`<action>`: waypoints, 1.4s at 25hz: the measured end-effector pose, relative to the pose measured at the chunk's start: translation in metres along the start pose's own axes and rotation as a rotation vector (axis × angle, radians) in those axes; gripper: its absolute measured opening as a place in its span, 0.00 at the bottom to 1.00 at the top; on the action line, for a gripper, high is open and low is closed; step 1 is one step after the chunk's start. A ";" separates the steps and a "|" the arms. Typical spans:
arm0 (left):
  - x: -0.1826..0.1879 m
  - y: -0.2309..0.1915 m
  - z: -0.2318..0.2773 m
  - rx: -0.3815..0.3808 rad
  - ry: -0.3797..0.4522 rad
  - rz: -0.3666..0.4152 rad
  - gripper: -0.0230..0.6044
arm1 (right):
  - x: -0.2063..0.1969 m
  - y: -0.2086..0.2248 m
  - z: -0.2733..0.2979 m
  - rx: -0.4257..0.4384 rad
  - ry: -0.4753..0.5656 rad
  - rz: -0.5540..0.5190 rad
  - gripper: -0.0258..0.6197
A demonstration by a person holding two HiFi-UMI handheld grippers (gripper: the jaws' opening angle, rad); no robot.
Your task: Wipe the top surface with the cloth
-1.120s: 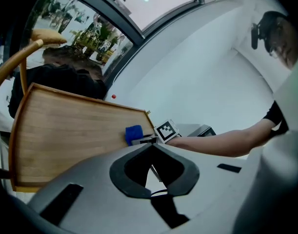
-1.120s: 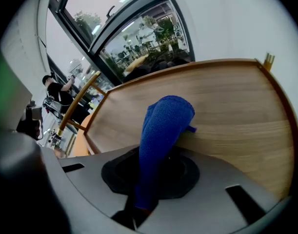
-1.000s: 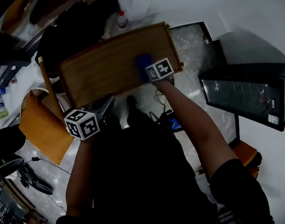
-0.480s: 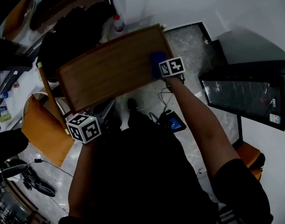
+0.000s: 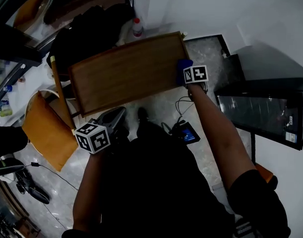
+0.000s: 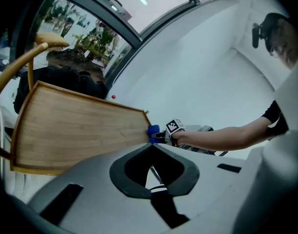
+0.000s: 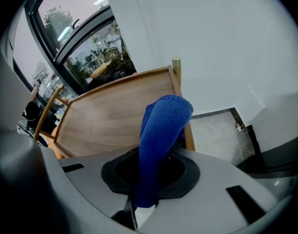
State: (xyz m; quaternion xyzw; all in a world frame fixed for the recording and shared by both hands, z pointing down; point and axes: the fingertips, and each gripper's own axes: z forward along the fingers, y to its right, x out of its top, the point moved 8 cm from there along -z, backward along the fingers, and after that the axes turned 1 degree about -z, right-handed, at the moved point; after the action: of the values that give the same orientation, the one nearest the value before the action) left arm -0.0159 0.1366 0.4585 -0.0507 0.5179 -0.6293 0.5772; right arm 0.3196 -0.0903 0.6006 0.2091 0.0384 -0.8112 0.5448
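Observation:
The wooden top surface (image 5: 124, 76) lies tilted across the upper middle of the head view. A blue cloth (image 5: 183, 66) rests at its right edge, near the far corner post. My right gripper (image 7: 144, 199) is shut on this cloth (image 7: 161, 130), which stands up out of the jaws and hangs over the wood's (image 7: 109, 116) right rim. Its marker cube (image 5: 196, 74) sits just off the edge. My left gripper (image 6: 156, 174) is held back from the near side of the top (image 6: 75, 130), shut with nothing in it; its cube (image 5: 93, 138) shows low left.
An orange wooden chair (image 5: 44, 130) stands left of the table. A white bottle with a red cap (image 5: 137, 28) and dark bags (image 5: 87, 29) sit behind it. A black glass-fronted cabinet (image 5: 260, 108) is at the right. Cables and a blue device (image 5: 187, 132) lie on the floor.
My right gripper has slid the blue cloth rightward across the wood, from right of the middle to the right edge. The left gripper has stayed near the front side.

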 end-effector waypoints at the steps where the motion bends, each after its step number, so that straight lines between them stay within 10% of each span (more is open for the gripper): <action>1: -0.003 -0.002 -0.003 0.008 0.007 -0.005 0.05 | 0.001 0.002 0.000 -0.007 0.006 0.007 0.15; 5: -0.012 -0.002 -0.024 0.033 0.033 -0.025 0.05 | -0.005 -0.003 -0.005 0.106 0.062 -0.013 0.15; 10: 0.000 -0.001 -0.056 0.060 0.152 -0.040 0.05 | 0.046 -0.084 -0.069 0.872 0.536 0.226 0.15; 13: 0.019 -0.008 -0.074 0.085 0.262 -0.017 0.05 | 0.098 -0.153 -0.129 1.264 0.803 0.164 0.15; 18: 0.070 0.001 -0.105 0.075 0.482 0.065 0.05 | 0.147 -0.235 -0.238 1.715 1.086 0.004 0.15; 21: 0.102 0.019 -0.121 0.055 0.556 0.143 0.05 | 0.152 -0.267 -0.281 1.894 1.081 -0.126 0.15; 27: 0.137 0.074 -0.149 -0.026 0.631 0.373 0.05 | 0.131 -0.313 -0.313 1.757 0.965 -0.501 0.15; 35: 0.147 0.116 -0.159 0.033 0.594 0.541 0.05 | 0.127 -0.315 -0.299 1.107 0.860 -0.800 0.15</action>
State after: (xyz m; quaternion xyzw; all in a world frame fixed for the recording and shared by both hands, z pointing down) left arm -0.0914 0.1399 0.2250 0.2810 0.6467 -0.4500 0.5480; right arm 0.0847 0.0131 0.2276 0.7129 -0.0911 -0.6946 -0.0318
